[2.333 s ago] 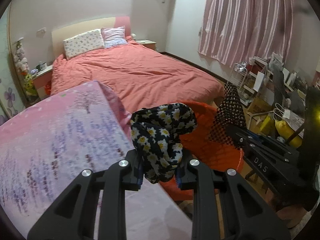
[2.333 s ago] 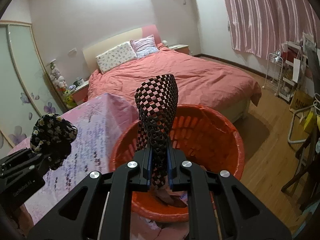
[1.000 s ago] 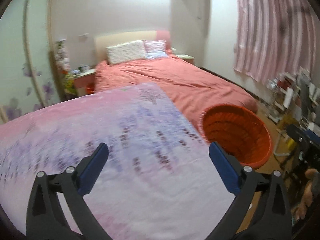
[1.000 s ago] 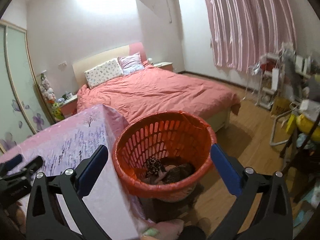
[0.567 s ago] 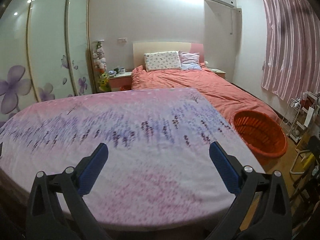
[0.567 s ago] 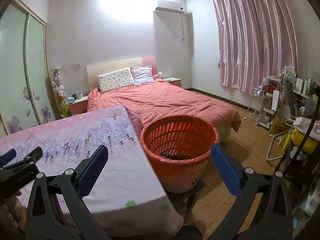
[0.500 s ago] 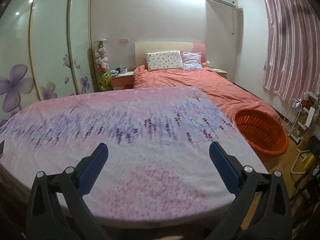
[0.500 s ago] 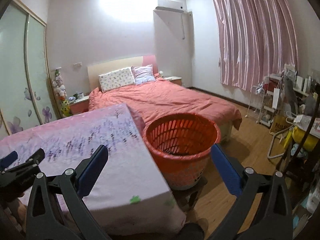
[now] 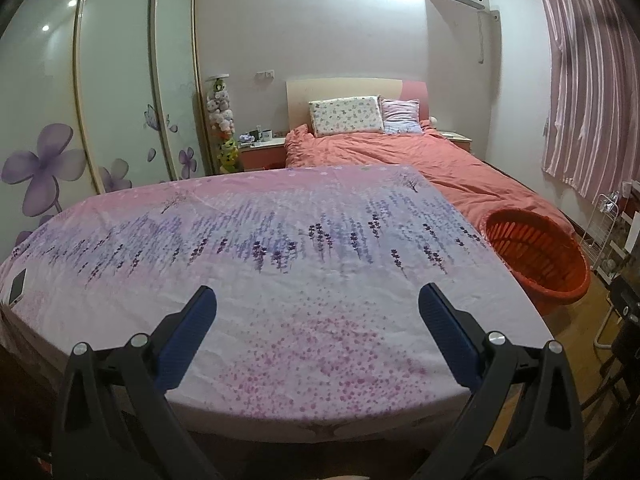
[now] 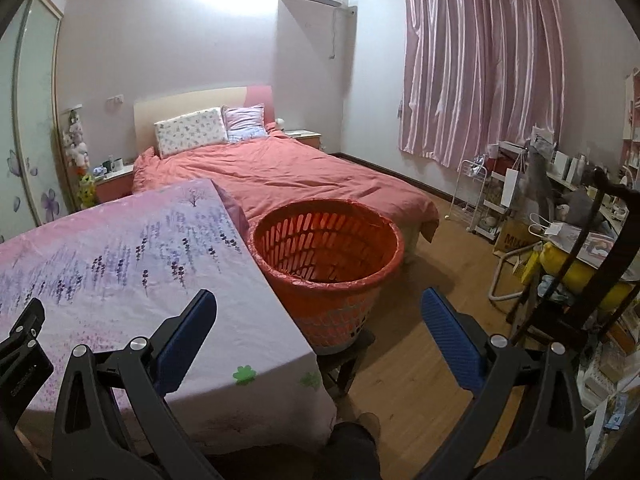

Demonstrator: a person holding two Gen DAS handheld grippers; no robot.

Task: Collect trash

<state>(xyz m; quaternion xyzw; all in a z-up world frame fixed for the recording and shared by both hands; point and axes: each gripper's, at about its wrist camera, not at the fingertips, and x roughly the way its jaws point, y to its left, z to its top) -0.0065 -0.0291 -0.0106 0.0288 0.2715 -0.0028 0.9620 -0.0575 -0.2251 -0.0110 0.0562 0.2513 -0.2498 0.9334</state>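
Observation:
An orange slatted basket (image 10: 326, 268) stands on a low stool at the right edge of the table; it also shows at the right in the left wrist view (image 9: 536, 258). Its contents are hidden from here. My left gripper (image 9: 316, 324) is open and empty, held back over the near edge of the table with the pink lavender cloth (image 9: 280, 248). My right gripper (image 10: 318, 326) is open and empty, near the table's right corner, short of the basket. The left gripper's body (image 10: 22, 344) shows at the lower left of the right wrist view.
A phone (image 9: 16, 286) lies at the table's far left edge. A bed with a red cover (image 10: 288, 176) stands behind the table and basket. Shelves, bags and a dark chair (image 10: 576, 264) crowd the right side. Wooden floor (image 10: 416, 360) lies beside the basket.
Both grippers let go of their cloth pieces over the basket, opened wide, and pulled back and up from it. Since half a second ago the views have barely shifted.

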